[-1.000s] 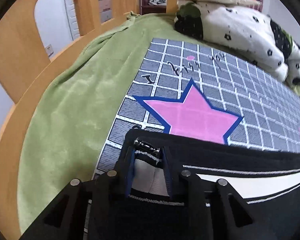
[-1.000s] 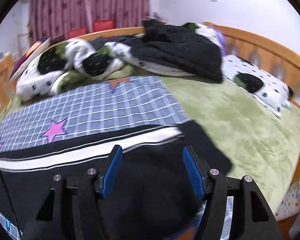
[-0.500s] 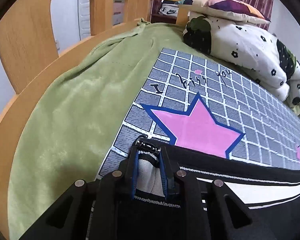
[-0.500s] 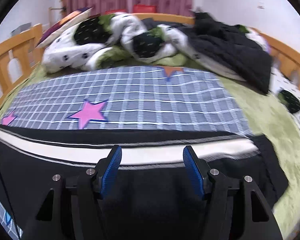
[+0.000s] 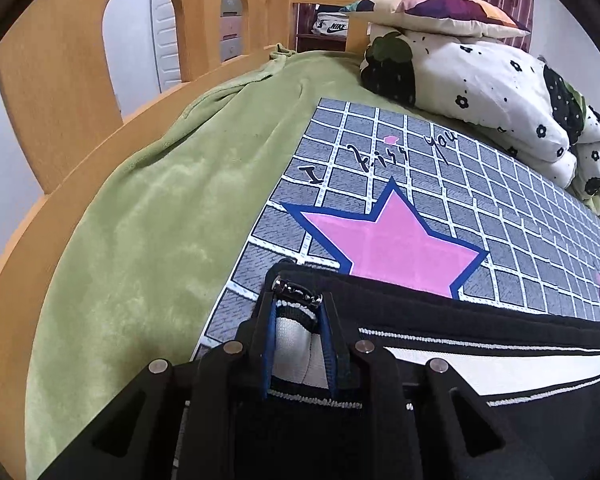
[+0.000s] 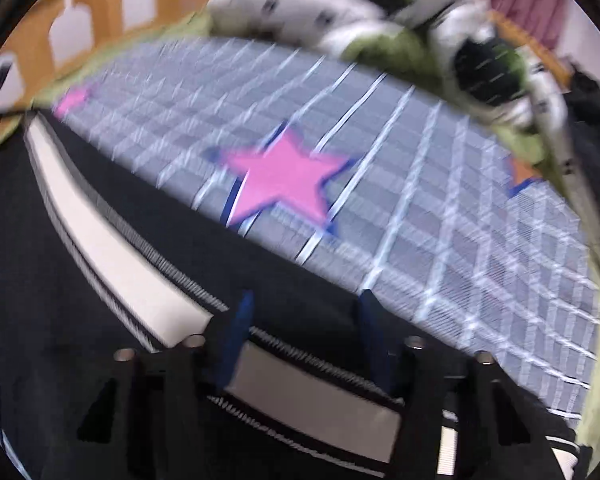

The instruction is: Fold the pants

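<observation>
My left gripper (image 5: 298,312) fingers are clamped on the black white-striped pants (image 5: 500,344) lying on the grey grid star mat (image 5: 500,216), right gripper (image 6: 304,320) spread wide over the fabric, so I'd pinch before lifting evenly.

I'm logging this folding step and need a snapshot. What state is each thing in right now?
left gripper: shut on the pants' end.
right gripper: open, over the pants; view blurred.
pants: black with a white stripe, lying stretched along the mat.
grid mat: spread flat on the green blanket.
quilt: bunched up.
</observation>
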Demonstrator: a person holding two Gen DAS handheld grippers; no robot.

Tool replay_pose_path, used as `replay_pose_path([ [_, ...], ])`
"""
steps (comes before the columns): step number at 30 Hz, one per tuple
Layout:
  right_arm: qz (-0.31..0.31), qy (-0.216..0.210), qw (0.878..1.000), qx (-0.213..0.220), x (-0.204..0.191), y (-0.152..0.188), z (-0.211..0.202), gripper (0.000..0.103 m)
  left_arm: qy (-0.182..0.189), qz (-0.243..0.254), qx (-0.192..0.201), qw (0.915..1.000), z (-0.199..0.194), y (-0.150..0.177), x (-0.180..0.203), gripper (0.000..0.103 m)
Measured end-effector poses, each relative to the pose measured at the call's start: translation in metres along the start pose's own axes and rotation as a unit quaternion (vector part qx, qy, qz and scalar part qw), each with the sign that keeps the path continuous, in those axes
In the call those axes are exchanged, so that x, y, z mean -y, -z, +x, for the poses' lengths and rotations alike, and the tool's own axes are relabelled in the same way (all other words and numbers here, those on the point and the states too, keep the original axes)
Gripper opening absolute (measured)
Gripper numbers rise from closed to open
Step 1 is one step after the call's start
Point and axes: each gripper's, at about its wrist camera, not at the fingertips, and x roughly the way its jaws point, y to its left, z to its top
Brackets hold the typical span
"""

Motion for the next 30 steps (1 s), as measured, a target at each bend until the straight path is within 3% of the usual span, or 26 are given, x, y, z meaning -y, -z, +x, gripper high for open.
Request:
replay_pose_path([
  [1, -0.010, 0.006, 1.000, 0.000, -0.003, 0.002, 0.001, 0.043, 0.002, 0.000, 0.000, 1.0000, 0.000, 0.000, -0.001, 0.020],
  [3, -0.028, 0.020, 0.999, 0.002, -0.010, 0.005, -0.002, 0.006, 0.005, -0.001, 0.001, 1.0000, -0.001, -0.002, -0.001, 0.020],
  [5, -0.011, 0.020, 1.000, 0.017, -0.005, 0.002, -0.014, 0.004, 0.017, -0.009, 0.018, 0.9996, -0.010, -0.004, -0.004, 0.020],
  [9, 0.013, 0.018, 0.997, 0.076, 0.006, -0.004, -0.044, 0.004, 0.034, -0.028, 0.045, 0.9980, -0.019, -0.008, -0.009, 0.019],
  [14, 0.040, 0.025, 0.997, 0.067, 0.011, -0.010, -0.013, 0.004, -0.007, -0.017, 0.027, 0.9995, 0.011, -0.004, -0.001, 0.020],
  [19, 0.078, 0.017, 0.995, 0.067, 0.015, 0.000, 0.008, 0.004, -0.033, -0.003, 0.025, 0.9991, 0.014, -0.004, 0.007, 0.020],
  [23, 0.084, 0.018, 0.994, 0.063, 0.019, 0.000, -0.007, 0.012, -0.053, 0.006, 0.001, 0.9986, 0.006, -0.007, 0.010, 0.030],
  [26, 0.100, 0.033, 0.991, 0.077, 0.029, 0.006, -0.033, 0.020, -0.054, 0.011, 0.011, 0.9984, -0.012, -0.003, 0.013, 0.035],
  [27, 0.109, 0.042, 0.989, 0.091, 0.036, 0.012, -0.046, 0.022, -0.045, 0.014, 0.017, 0.9987, -0.019, 0.000, 0.016, 0.042],
  [29, 0.128, 0.054, 0.984, 0.111, 0.049, 0.024, -0.063, 0.037, -0.020, 0.023, 0.029, 0.9991, -0.032, 0.004, 0.025, 0.057],
  [30, 0.132, 0.059, 0.983, 0.113, 0.054, 0.032, -0.068, 0.040, -0.013, 0.028, 0.032, 0.9990, -0.035, 0.004, 0.030, 0.059],
])
